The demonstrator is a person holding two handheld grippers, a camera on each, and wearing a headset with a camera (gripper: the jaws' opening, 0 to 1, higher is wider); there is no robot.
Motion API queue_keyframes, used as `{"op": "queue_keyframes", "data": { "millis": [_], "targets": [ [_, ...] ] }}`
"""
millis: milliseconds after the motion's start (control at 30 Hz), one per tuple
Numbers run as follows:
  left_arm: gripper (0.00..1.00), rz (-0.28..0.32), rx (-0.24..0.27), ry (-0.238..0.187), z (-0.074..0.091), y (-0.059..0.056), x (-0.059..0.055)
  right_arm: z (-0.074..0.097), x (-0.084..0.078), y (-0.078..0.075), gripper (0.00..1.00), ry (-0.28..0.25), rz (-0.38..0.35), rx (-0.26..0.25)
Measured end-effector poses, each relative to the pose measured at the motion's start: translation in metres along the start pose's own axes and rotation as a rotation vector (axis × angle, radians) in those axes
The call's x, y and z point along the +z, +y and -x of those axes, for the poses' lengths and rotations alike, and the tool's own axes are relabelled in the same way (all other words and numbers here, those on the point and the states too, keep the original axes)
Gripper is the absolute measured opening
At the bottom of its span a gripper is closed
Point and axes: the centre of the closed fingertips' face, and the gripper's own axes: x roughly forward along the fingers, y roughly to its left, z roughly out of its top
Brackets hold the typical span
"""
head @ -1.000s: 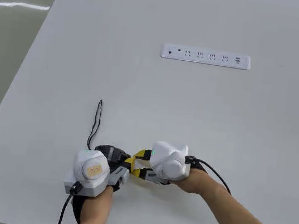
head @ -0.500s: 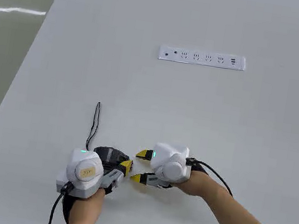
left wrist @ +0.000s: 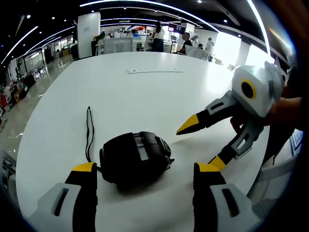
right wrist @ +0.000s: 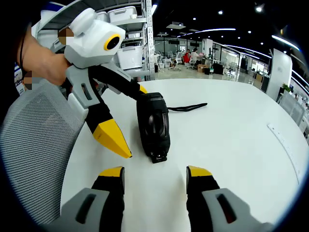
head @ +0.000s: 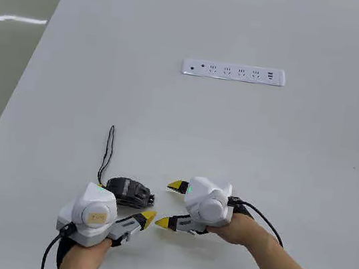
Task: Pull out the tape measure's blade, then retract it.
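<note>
— Where's the tape measure (head: 129, 191) (left wrist: 135, 157) (right wrist: 153, 128)?
— Lying on the white table (head: 264, 154), just ahead of the left tool (head: 138, 222) (left wrist: 145, 168), its black strap (head: 106, 150) trailing off
— And the tools?
— Both spread wide, gripping nothing; the right tool (head: 168, 204) (right wrist: 154, 171) points at it from the other side

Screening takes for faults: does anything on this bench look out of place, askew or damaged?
Nothing stands out. The black tape measure lies intact on the white table, no blade drawn out, its strap trailing away. The left gripper and right gripper sit open near it. A power strip lies farther back.
</note>
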Motion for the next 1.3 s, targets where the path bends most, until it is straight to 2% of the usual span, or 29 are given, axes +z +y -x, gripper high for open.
{"op": "queue_keyframes", "data": {
  "millis": [233, 333, 400, 633, 1033, 1200, 1300],
  "targets": [
    [0.83, -0.058, -0.076, 0.015, 0.004, -0.002, -0.002, 0.011, -0.005, 0.003, 0.57, -0.001, -0.043, -0.028],
    [0.84, -0.108, -0.116, 0.024, 0.007, -0.005, -0.004, 0.017, -0.007, 0.004, 0.59, -0.002, -0.059, -0.045],
    [0.85, -0.146, -0.118, 0.030, 0.009, -0.004, -0.005, 0.021, -0.007, 0.004, 0.61, -0.012, -0.074, -0.056],
    [0.86, -0.195, -0.160, 0.025, 0.017, -0.001, -0.006, 0.042, -0.016, -0.002, 0.64, -0.010, -0.106, -0.101],
    [0.93, -0.284, -0.194, -0.037, 0.031, 0.006, 0.006, 0.086, -0.032, -0.008, 0.73, -0.027, -0.152, -0.201],
    [0.96, -0.320, -0.210, -0.043, 0.036, 0.009, 0.006, 0.101, -0.037, -0.007, 0.78, -0.031, -0.173, -0.221],
    [0.97, -0.312, -0.207, -0.041, 0.041, 0.015, 0.004, 0.109, -0.042, -0.004, 0.79, -0.027, -0.173, -0.220]
  ]
}}
